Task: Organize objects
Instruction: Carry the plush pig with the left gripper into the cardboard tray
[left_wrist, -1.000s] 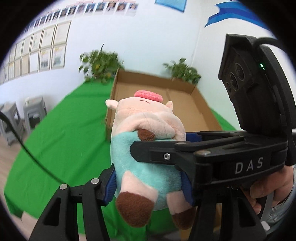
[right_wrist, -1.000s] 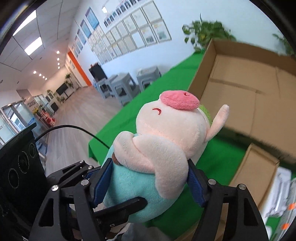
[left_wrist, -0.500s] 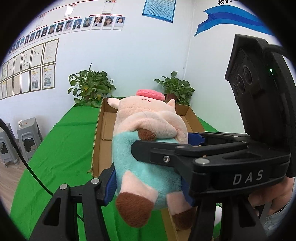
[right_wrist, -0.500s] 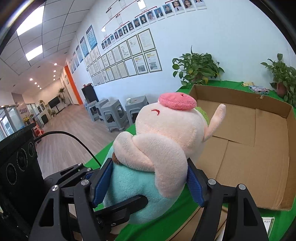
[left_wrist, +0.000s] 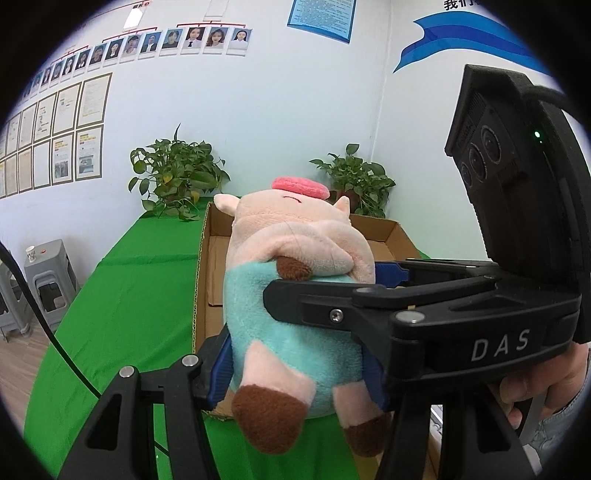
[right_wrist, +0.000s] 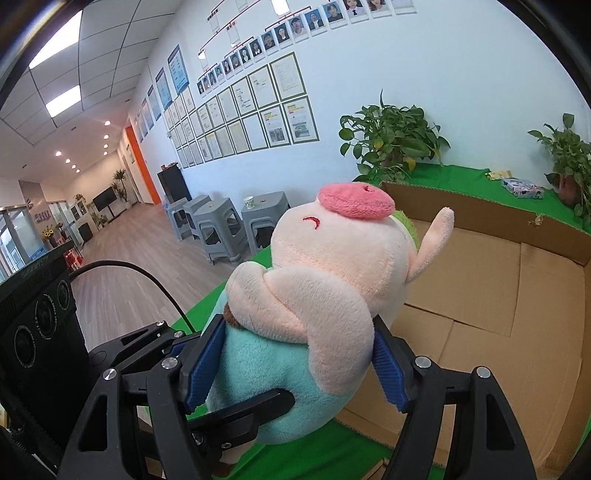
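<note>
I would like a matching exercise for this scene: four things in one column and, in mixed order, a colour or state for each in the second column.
Things:
1. plush pig
2. cardboard box
3. tablecloth
4. paper cup

States:
A. green
B. open on top
C. on a grey stool
D. gripped by both the left gripper and right gripper

Pairs: 1-D, 2-B, 3-A, 4-C

Both cameras sit just behind their own gripper fingers and look forward and slightly down. The left wrist view sees a plush pig (left_wrist: 295, 295) from its back and legs, very close, with the open cardboard box (left_wrist: 207, 266) beyond it and the far wall straight ahead. The right wrist view looks at the same plush pig (right_wrist: 332, 295) from its other side, facing toward a hallway (right_wrist: 122, 236). Both views share the pig, the cardboard box (right_wrist: 498, 295), the green table cover (left_wrist: 129, 295) and two potted plants (right_wrist: 388, 144).
</note>
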